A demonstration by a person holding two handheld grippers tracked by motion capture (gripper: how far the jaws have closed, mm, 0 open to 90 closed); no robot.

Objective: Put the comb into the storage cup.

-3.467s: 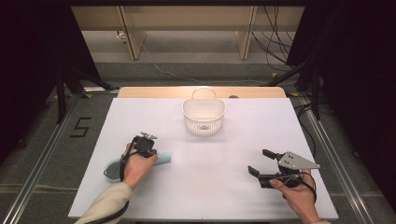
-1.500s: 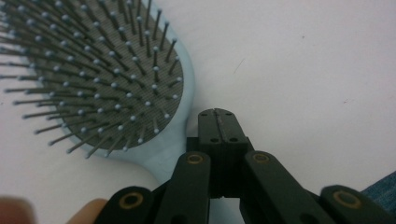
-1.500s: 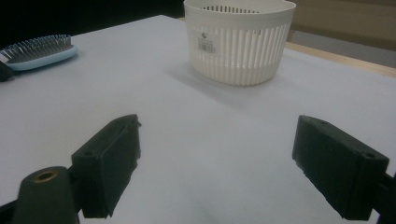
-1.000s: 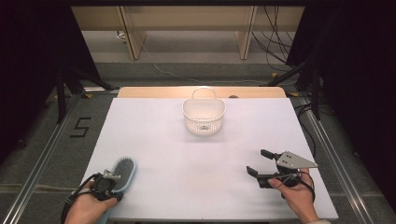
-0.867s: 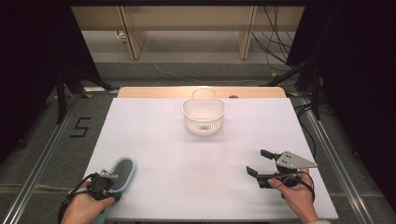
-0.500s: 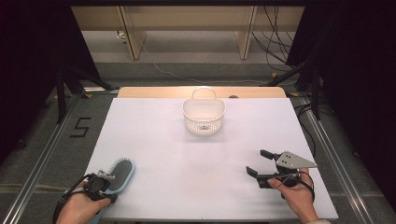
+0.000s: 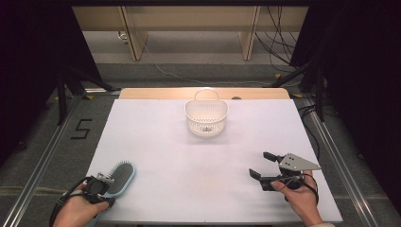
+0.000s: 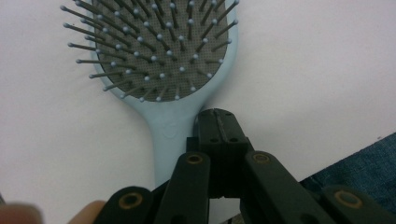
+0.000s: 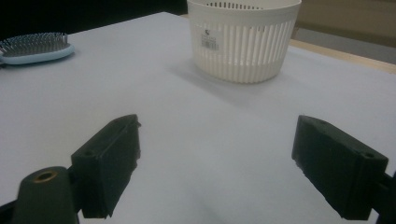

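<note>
A light blue hairbrush lies bristles up near the front left corner of the white table. In the left gripper view the hairbrush has its handle running down beside and under my jaws. My left gripper is shut, pads pressed together with nothing between them, resting just right of the handle. In the high view the left gripper sits at the brush's near end. My right gripper stands open above the front right of the table, jaws wide apart and empty.
A white slotted basket with a handle stands at the middle back of the table; it is straight ahead in the right gripper view. A wooden strip runs behind the table. Cables lie on the floor beyond.
Since the oldest frame the left hand and the brush have come from mid left to the front left corner. Over the last second the left hand slid slightly back. The right gripper is unchanged.
</note>
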